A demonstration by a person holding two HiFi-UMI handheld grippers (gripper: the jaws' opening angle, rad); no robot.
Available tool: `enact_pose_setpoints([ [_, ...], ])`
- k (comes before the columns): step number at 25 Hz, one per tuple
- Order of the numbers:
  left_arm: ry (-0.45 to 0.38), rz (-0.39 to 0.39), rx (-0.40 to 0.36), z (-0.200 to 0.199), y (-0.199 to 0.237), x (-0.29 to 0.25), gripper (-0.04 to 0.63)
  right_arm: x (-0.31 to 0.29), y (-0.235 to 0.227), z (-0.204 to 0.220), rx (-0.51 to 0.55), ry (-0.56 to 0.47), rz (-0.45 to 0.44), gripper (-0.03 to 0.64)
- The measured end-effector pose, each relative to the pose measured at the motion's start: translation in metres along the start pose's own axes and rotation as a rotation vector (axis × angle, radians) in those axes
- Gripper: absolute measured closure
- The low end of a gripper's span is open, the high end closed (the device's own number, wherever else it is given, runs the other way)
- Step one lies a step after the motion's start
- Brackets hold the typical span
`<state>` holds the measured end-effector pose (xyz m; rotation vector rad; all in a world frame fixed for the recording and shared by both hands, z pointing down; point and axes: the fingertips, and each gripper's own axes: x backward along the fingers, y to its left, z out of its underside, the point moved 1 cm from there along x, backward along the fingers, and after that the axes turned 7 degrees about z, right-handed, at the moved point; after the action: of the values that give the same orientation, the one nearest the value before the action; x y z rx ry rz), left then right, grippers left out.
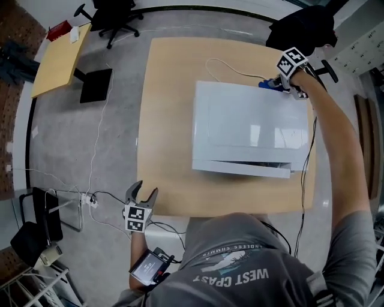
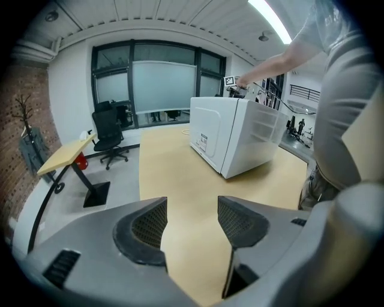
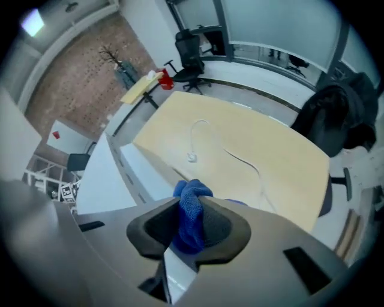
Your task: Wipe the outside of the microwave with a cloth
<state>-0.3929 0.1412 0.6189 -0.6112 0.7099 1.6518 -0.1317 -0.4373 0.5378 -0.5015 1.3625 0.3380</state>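
Note:
The white microwave [image 1: 249, 129] stands on the right half of the wooden table [image 1: 168, 120], its door facing the person. My right gripper [image 1: 283, 85] is at the microwave's back right corner, pointing steeply down and shut on a bunched blue cloth [image 1: 267, 85]. In the right gripper view the cloth [image 3: 191, 210] is pinched between the right gripper's [image 3: 189, 226] two pads, just past the microwave's top edge [image 3: 102, 180]. My left gripper [image 1: 141, 196] hangs open at the table's front left edge, with nothing in it. From the left gripper [image 2: 191, 225] view the microwave [image 2: 237, 135] is well ahead and to the right.
A white cable [image 3: 240, 159] lies across the table behind the microwave. A black chair with a dark jacket [image 1: 303, 27] stands at the back right. A small side table [image 1: 60, 57] and an office chair [image 1: 114, 18] are at the back left. Cables [image 1: 96, 198] trail over the floor.

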Motion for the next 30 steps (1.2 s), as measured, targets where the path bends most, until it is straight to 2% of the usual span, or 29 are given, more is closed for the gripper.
enact_pose_setpoints([
  [3,-0.007,-0.003,-0.019,-0.015,-0.006,0.001,0.32,-0.02,0.082,-0.057,0.176,-0.088,-0.051,0.532],
  [6,-0.019,-0.026,-0.021,-0.027,-0.02,0.002,0.322,-0.012,0.186,-0.113,0.286,-0.263,-0.19,0.532],
  [7,-0.025,-0.035,-0.016,-0.031,-0.026,0.003,0.322,-0.007,0.209,-0.124,0.336,-0.311,-0.202,0.532],
  [8,-0.033,-0.044,-0.01,-0.033,-0.031,0.004,0.322,-0.001,0.224,-0.129,0.414,-0.341,-0.176,0.532],
  [10,-0.05,-0.064,0.005,-0.036,-0.039,0.008,0.324,0.011,0.237,-0.12,0.609,-0.371,-0.059,0.532],
  [11,-0.058,-0.075,0.012,-0.036,-0.042,0.011,0.324,0.017,0.239,-0.109,0.679,-0.384,-0.022,0.532],
  [12,-0.067,-0.086,0.019,-0.036,-0.043,0.015,0.325,0.025,0.241,-0.092,0.711,-0.397,-0.023,0.532],
  [15,-0.108,-0.099,0.014,-0.048,-0.037,0.015,0.328,0.045,0.238,-0.026,0.695,-0.42,-0.107,0.532],
  [17,-0.146,-0.081,-0.003,-0.064,-0.03,0.003,0.328,0.054,0.221,0.023,0.679,-0.425,-0.103,0.532],
  [21,-0.196,-0.044,-0.029,-0.102,-0.035,-0.011,0.328,0.092,0.189,0.096,0.53,-0.487,-0.032,0.532],
  [26,-0.19,-0.015,-0.059,-0.072,-0.037,0.003,0.328,0.067,0.196,0.159,0.291,-0.604,0.034,0.532],
  [30,-0.213,0.026,-0.107,-0.079,-0.052,-0.005,0.328,0.071,0.176,0.199,0.186,-0.622,0.158,0.532],
])
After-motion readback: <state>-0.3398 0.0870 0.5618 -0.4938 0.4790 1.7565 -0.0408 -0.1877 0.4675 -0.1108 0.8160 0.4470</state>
